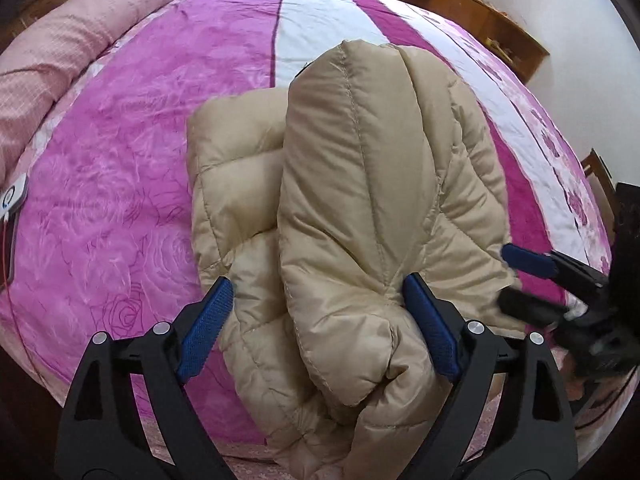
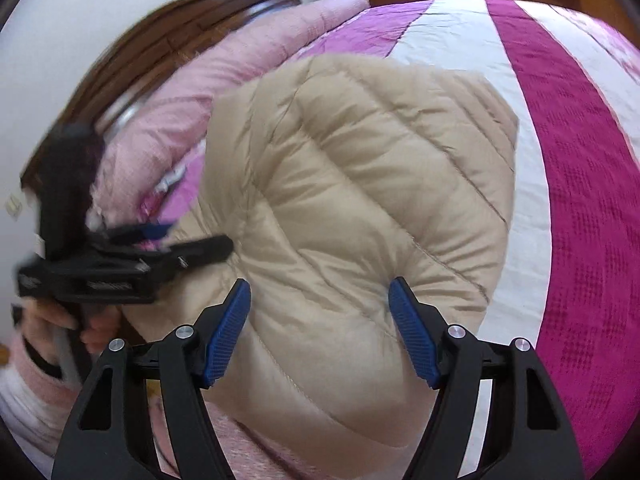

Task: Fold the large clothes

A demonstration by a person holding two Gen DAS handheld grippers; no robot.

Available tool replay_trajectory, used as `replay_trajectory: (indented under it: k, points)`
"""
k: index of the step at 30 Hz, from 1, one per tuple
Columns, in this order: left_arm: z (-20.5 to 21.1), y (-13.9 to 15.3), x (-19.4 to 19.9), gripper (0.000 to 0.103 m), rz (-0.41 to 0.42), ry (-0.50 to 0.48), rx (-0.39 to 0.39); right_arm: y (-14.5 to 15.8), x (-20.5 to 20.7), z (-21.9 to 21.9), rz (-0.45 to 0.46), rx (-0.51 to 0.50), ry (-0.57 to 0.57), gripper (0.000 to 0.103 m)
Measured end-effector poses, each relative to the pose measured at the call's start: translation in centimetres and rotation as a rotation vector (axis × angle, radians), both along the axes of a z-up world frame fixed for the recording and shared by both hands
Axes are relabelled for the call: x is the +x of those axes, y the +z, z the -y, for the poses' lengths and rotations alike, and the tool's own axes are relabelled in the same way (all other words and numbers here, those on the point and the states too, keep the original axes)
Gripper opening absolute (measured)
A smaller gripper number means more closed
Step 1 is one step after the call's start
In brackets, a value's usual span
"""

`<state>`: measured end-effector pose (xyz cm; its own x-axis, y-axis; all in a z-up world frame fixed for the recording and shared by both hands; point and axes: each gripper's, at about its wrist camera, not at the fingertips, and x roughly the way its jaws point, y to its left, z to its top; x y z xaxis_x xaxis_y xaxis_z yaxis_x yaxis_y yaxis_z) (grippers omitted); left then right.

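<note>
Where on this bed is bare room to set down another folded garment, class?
Free: the pink bedspread between the beige padded jacket and the rolled pink quilt, and the white stripe beyond the jacket. Crowded: the near edge, where both tongs, left and right, straddle the jacket.

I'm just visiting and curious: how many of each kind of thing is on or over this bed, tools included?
Beige puffy jacket: 1
Pink quilt rolled at the head of the bed: 1
Purple and white bedspread: 1
Hand-held tools: 2, the left tool and the right tool
Total: 5
</note>
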<state>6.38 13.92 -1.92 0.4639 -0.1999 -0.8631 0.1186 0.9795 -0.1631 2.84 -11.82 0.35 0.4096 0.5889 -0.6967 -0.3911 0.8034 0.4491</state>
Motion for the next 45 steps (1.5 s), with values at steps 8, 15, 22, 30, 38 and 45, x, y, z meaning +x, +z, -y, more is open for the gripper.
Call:
replay_trajectory:
  k: [8, 15, 22, 30, 38, 45]
  points:
    - [-1.4, -1.7, 0.2, 0.088, -0.027, 0.013, -0.047, -1.9, 0.8, 5.1, -0.083, 0.047, -0.188, 0.083]
    - [-1.8, -2.9, 1.0, 0.088, -0.057, -0.006, -0.096, -5.3, 1.7, 6.4, -0.202, 0.184, -0.216, 0.085]
    - [-2.2, -3.5, 1.3, 0.088, -0.080, -0.003, -0.135, -6.6, 1.8, 7.0, -0.260, 0.280, -0.223, 0.088]
    - [-2.5, -3.8, 1.4, 0.088, -0.092, 0.000, -0.162, -7.5, 2.0, 6.8, -0.303, 0.352, -0.206, 0.089]
    - [-3.3, -4.3, 1.8, 0.083, -0.106, -0.007, -0.243, -8.0, 3.7, 5.3, -0.322, 0.385, -0.156, 0.090]
    - [-3.5, -4.0, 1.5, 0.064, -0.076, -0.020, -0.375, -7.0, 3.9, 5.0, -0.256, 0.409, -0.134, 0.066]
